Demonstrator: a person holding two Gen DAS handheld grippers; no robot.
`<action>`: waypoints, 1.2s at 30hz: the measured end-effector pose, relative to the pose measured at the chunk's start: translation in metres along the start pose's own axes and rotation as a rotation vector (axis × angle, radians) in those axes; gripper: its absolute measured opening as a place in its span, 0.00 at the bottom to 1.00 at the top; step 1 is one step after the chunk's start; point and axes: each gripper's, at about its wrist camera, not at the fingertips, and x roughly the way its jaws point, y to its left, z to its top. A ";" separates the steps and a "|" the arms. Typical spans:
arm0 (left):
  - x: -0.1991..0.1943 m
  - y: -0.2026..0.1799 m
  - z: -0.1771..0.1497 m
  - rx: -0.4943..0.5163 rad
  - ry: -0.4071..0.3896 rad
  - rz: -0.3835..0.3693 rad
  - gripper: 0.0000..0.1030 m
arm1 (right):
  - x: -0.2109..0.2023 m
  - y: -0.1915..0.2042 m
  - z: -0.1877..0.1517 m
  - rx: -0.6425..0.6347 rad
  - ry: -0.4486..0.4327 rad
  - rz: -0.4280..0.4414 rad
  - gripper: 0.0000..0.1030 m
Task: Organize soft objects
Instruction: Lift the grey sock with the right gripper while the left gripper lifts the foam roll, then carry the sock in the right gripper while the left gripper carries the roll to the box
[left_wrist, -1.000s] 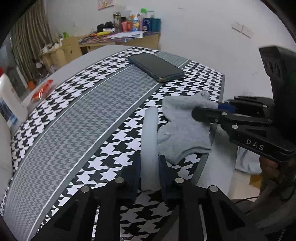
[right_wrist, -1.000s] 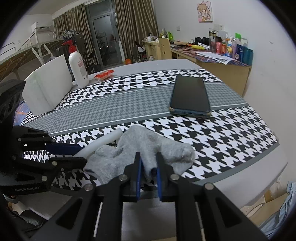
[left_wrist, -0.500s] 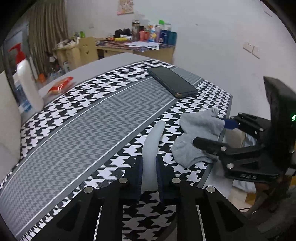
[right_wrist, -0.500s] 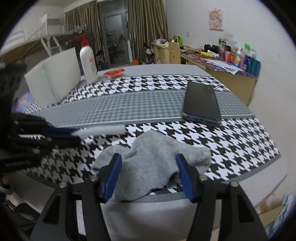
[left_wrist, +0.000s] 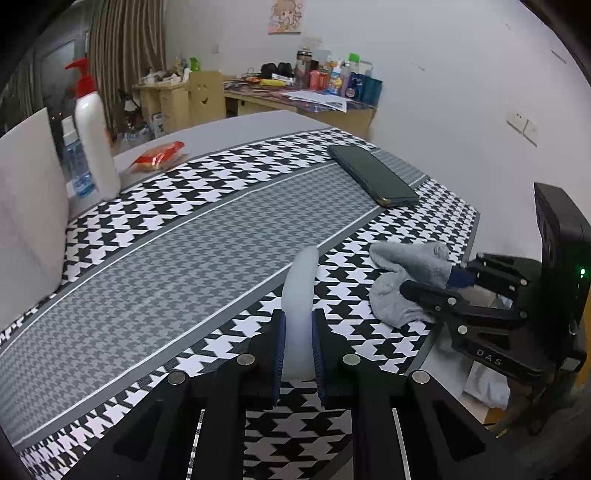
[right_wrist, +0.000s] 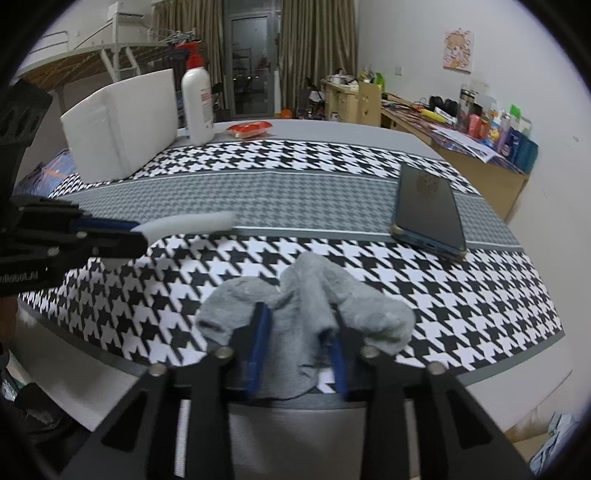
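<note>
Readable writing first: "DAS" in pale letters on the black body of the right gripper (left_wrist: 439, 282), seen from the left camera; part of a mirrored word on the body of the left gripper (right_wrist: 138, 230) at the edge of the right camera's view, too cut off to read. Label on the white pump bottle (left_wrist: 94, 144) with the red top: print too small to make out. Grey sock (right_wrist: 306, 314) crumpled near the front right edge of the surface (left_wrist: 207, 236), on the black-and-white houndstooth cloth, soft and fuzzy, bunched into two rounded lobes with a raised fold between them. Right fingers (right_wrist: 258, 343) partly spread, one on each side of that middle fold, blue pads against the fabric, sock resting on the cloth. Left fingers (left_wrist: 279, 343) pressed onto a pale, smooth, white strip (left_wrist: 301, 295), pinching its near end, the far end reaching out over the grey band of the cloth, lifted above it in the right camera's view. Sock just to the right of the strip, apart from it. Dark phone (right_wrist: 428, 210) flat on the cloth beyond the sock, well apart. Red packet (left_wrist: 159, 155) and white foam block (right_wrist: 118, 122) near the bottle at the far left.
</note>
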 end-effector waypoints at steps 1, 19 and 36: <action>-0.001 0.001 0.000 0.000 -0.004 0.001 0.15 | 0.000 0.001 0.000 0.001 0.000 0.002 0.16; -0.052 0.024 -0.003 -0.061 -0.124 0.058 0.15 | -0.021 0.027 0.036 0.055 -0.094 0.084 0.12; -0.079 0.046 -0.006 -0.077 -0.184 0.109 0.15 | -0.031 0.058 0.064 0.062 -0.171 0.122 0.12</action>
